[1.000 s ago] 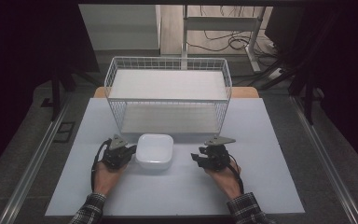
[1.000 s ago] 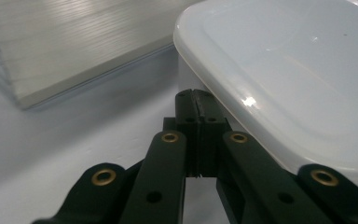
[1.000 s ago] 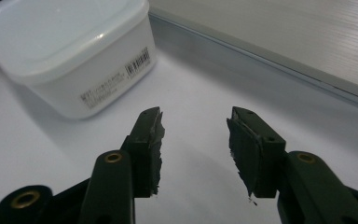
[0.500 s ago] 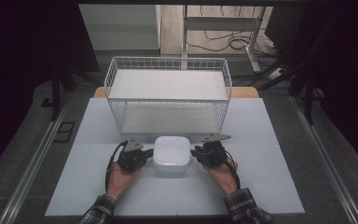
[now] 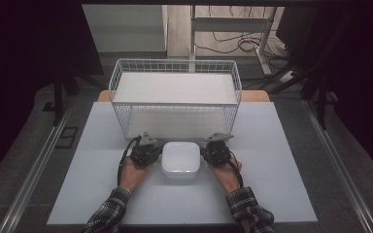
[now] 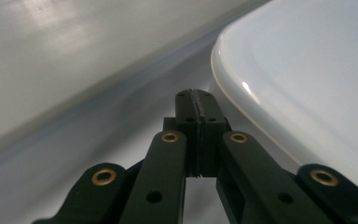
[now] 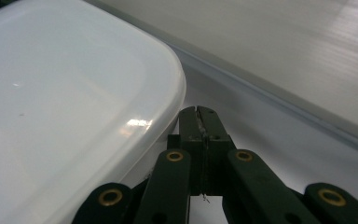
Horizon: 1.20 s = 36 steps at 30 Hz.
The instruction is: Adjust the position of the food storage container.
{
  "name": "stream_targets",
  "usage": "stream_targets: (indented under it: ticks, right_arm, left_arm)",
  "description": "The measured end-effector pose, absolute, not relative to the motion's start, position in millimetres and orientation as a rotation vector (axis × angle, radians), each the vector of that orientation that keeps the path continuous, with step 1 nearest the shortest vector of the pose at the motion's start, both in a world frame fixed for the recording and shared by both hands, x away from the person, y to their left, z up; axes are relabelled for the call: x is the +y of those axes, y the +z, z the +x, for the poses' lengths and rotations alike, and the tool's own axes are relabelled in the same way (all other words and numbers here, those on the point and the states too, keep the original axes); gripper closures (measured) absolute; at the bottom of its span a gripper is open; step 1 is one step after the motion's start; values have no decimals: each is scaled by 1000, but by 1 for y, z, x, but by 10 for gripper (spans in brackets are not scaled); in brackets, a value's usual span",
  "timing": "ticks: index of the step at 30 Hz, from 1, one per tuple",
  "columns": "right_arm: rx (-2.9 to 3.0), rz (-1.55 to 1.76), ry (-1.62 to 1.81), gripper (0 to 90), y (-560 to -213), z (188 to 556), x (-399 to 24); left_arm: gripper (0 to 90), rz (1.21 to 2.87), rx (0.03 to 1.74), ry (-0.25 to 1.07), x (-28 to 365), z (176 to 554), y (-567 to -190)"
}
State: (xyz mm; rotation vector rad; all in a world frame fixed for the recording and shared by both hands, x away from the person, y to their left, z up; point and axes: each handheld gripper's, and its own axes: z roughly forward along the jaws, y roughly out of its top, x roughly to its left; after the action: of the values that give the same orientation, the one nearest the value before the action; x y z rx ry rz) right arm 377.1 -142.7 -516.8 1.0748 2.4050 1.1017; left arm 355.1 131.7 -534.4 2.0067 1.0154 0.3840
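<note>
Dark room, grey floor [image 5: 39, 160] w/ cables [image 5: 233, 41]

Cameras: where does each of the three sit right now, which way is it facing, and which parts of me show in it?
High view: above the person's side, facing forward and down on the table, wire basket and white dish; both forearms, left gripper and right gripper flank the dish.
Left gripper view: on the left gripper, along its shut jaws; dish rim at right.
Right gripper view: on the right gripper, jaws shut; dish at left.
Shared: all three show the white dish.
</note>
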Motion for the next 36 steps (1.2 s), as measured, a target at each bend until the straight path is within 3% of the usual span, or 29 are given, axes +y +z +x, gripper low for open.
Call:
stream_targets:
  ticks: [23, 31, 36]
  right_arm:
    - [2482, 1000, 1052, 877, -510, 335, -151]
    - [2442, 979, 1089, 822, -497, 315, -175]
    - [2415, 947, 1121, 671, -489, 290, -192]
  left_arm:
    - [896, 2049, 1003, 357, 123, 304, -533]
    - [720, 1961, 1030, 380, 153, 280, -521]
    - [514, 1934, 1006, 369, 165, 256, -514]
